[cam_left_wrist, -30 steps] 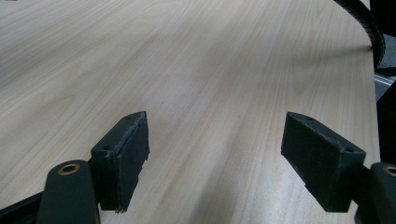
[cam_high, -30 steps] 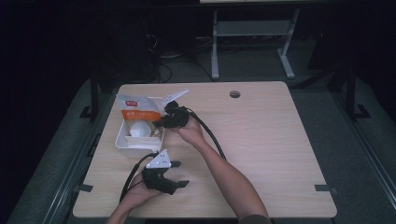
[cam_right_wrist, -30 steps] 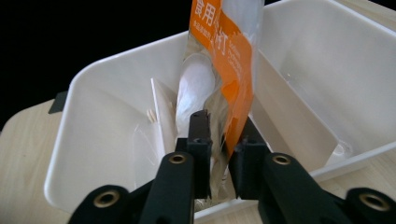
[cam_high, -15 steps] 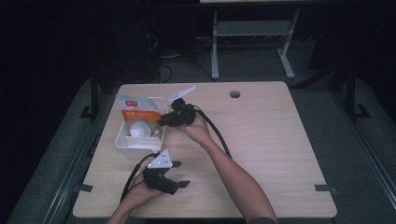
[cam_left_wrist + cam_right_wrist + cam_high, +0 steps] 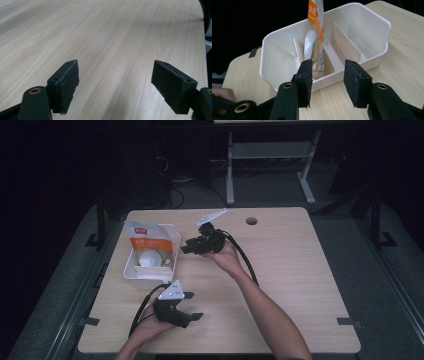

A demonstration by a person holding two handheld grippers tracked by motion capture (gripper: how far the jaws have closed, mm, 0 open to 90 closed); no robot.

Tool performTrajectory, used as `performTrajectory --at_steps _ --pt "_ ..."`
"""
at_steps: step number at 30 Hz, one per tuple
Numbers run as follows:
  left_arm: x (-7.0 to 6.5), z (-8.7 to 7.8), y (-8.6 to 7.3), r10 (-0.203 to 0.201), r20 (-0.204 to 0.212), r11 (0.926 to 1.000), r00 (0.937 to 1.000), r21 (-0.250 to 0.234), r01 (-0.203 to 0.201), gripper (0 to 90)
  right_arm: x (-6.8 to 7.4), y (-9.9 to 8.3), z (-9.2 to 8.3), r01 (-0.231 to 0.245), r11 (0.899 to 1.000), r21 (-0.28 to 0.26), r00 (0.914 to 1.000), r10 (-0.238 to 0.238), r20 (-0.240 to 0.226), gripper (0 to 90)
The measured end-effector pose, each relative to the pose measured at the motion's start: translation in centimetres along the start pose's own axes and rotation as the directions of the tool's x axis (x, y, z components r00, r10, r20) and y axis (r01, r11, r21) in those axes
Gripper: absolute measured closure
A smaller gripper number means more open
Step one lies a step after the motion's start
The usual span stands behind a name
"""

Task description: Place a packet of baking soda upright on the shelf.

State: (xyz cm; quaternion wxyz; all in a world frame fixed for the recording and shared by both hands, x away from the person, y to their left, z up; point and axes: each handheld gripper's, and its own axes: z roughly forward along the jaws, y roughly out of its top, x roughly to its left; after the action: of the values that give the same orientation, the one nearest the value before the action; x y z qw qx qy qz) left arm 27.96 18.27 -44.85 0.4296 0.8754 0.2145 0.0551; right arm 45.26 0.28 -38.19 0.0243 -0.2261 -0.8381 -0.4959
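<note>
While the bag (image 5: 148, 249) stands upright in the middle compartment of the white bin (image 5: 131, 272), left of centre in the high view, the right gripper (image 5: 187, 248) sits just right of the bin, its jaws having just been opening, now spread with nothing between them. To finish the release well, I would draw it away level, clear of the rim. The left gripper (image 5: 191, 306), bottom centre, rests with jaws spread over bare wood. The pale worktop (image 5: 300, 270) stands in a dark room; a metal frame (image 5: 270, 155) shows at the top.
</note>
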Motion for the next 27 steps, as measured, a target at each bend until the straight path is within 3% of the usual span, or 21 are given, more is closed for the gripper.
performTrajectory --at_steps 4,16,20,27 --pt "0.0 0.0 0.0 0.003 0.001 1.0000 1.0000 -0.001 -0.003 21.4 -0.3 -0.4 -1.0 -0.024 1.000 -0.005 0.9997 0.024 -0.005 53.8" --pt "-0.1 0.1 0.1 0.002 -0.006 1.0000 1.0000 0.005 -0.002 20.4 -0.6 -1.6 -3.9 -0.023 0.999 -0.033 0.9994 0.024 0.027 48.5" --pt "-0.1 0.1 0.1 0.003 -0.006 1.0000 1.0000 0.006 -0.003 20.4 -1.0 -2.0 -4.8 -0.054 0.998 -0.036 0.9985 0.054 0.010 44.4" --pt "-0.1 0.2 0.1 0.000 -0.009 1.0000 1.0000 0.007 0.000 20.3 -1.2 -3.1 -6.5 -0.058 0.996 -0.064 0.9977 0.060 0.033 41.3"
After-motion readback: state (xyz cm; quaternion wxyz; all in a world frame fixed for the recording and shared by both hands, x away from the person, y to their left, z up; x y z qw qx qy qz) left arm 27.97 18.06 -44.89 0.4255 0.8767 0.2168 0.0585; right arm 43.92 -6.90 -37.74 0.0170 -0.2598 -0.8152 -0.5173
